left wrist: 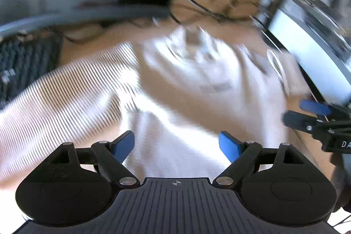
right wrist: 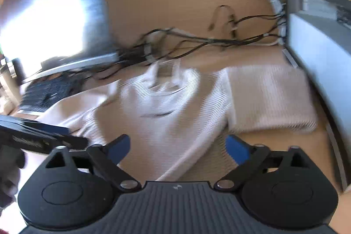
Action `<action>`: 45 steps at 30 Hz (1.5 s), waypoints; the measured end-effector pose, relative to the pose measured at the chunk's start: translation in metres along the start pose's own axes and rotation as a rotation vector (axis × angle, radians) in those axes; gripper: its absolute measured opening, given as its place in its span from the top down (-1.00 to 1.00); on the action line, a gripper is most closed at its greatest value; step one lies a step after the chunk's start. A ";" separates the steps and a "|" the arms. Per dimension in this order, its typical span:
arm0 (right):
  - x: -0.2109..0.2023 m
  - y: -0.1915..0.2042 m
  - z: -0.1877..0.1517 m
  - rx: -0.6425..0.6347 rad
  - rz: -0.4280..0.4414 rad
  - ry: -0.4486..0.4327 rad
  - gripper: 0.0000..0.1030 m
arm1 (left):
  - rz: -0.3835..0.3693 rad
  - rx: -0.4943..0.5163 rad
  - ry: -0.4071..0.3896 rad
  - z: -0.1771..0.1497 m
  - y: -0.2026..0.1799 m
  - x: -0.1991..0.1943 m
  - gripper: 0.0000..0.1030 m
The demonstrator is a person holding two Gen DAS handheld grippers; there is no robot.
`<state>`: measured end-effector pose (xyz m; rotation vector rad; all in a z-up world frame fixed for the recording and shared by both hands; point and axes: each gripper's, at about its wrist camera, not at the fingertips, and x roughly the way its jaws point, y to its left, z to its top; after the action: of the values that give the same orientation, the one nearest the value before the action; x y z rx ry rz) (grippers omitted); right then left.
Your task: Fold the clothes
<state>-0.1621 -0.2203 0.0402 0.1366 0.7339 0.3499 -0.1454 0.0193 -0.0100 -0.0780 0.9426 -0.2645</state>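
On the far left of the desk (right wrist: 179,1) a dark keyboard (right wrist: 41,93) sits beside a monitor's base, well clear of the work. Nearer, the left gripper (left wrist: 176,144) hangs over the jumper (left wrist: 179,84) with its blue fingers spread wide and nothing between them; it looks released, probably so it can come down on a fresh edge. The pale ribbed jumper lies face up across the middle of the desk, collar at the far side by a tangle of cables (right wrist: 186,41), hem toward the person. Its left sleeve (left wrist: 65,89) stretches out flat toward the keyboard, a layout that suits folding the sleeves in first. Both views are blurred, so fine creases cannot be made out.

Right of centre, the right gripper (right wrist: 177,147) also stands parted and empty, poised above the jumper's right side seam near the hem. The right sleeve (right wrist: 269,98) lies spread toward a computer case (right wrist: 324,63) at the desk's right edge, nearly touching it. No fold seems made yet. Judging by the flat spread, the next step is likely to grasp a sleeve or side edge; the close case may crowd the right-hand fold.
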 end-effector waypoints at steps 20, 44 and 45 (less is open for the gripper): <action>-0.058 0.022 -0.068 0.158 -0.173 -0.023 -1.00 | 0.103 -0.021 -0.136 -0.094 -0.015 -0.061 -0.95; -0.246 0.090 -0.197 -0.014 -0.254 -0.353 -1.00 | 0.262 -0.017 -0.428 -0.251 -0.143 -0.210 -1.00; -0.248 0.091 -0.199 -0.020 -0.254 -0.354 -1.00 | 0.259 -0.014 -0.430 -0.254 -0.144 -0.212 -1.00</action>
<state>-0.4914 -0.2247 0.0724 0.0819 0.3906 0.0851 -0.4961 -0.0527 0.0341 -0.0230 0.5191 0.0026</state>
